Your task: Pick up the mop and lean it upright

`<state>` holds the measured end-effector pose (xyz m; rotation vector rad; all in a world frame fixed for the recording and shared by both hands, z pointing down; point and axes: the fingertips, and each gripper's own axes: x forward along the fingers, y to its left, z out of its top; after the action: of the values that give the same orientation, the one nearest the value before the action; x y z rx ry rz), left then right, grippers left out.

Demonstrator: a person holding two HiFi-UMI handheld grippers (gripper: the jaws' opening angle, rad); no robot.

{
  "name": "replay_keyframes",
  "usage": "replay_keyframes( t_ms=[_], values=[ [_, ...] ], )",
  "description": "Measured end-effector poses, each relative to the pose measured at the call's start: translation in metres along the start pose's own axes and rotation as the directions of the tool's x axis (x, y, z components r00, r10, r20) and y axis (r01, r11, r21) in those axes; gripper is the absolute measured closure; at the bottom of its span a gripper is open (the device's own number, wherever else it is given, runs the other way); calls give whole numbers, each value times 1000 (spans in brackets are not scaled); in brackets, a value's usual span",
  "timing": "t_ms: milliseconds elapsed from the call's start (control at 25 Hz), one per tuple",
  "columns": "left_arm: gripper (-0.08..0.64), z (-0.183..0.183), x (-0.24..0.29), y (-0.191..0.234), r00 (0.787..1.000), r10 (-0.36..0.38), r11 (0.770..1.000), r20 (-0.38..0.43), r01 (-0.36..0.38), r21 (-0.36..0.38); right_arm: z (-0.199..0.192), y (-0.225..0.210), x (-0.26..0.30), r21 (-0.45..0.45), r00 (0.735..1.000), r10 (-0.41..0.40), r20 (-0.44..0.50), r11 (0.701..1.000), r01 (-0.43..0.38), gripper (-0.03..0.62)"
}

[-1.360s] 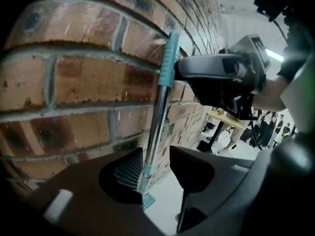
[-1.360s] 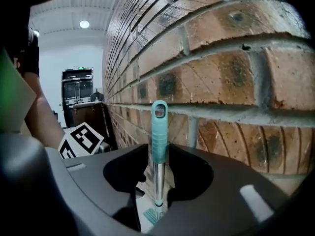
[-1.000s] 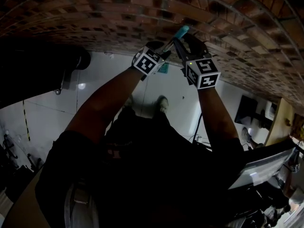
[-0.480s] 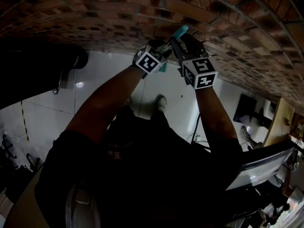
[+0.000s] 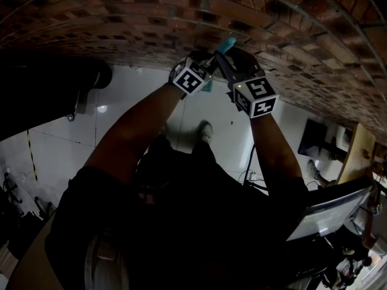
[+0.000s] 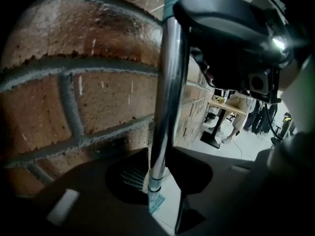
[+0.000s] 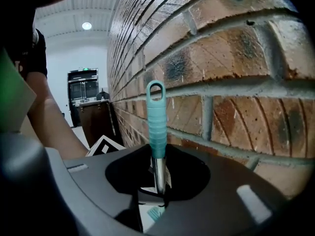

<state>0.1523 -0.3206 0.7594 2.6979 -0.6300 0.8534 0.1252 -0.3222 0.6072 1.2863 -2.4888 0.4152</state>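
I have both grippers up against the brick wall [image 5: 121, 35], and the mop [image 5: 228, 43] stands upright between them and the bricks, its teal grip poking out at 12 o'clock above the marker cubes. In the left gripper view, the left gripper [image 6: 165, 191] has the mop's steel pole [image 6: 167, 82] running straight through its jaws. They are closing, with a sliver of pale floor [image 6: 172, 205] showing at the pole's 3 o'clock side, so not yet clamped. In the right gripper view, the right gripper [image 7: 157, 181] sits higher, just under the ribbed teal grip [image 7: 156, 117]. Its jaws are also closing around the pole, loose rather than pressing.
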Motion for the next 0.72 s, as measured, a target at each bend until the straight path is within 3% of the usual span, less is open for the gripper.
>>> replay_keyframes(
  t_ms=[320,720],
  values=[
    [460,16,-13,-12,998,-23,997,57,19,69,12,2,-15,-2,999,14,30,1000,-14,480],
    [461,61,-46,-21,993,-28,997,118,19,75,60,10,-40,-19,995,31,96,999,-29,480]
  ],
)
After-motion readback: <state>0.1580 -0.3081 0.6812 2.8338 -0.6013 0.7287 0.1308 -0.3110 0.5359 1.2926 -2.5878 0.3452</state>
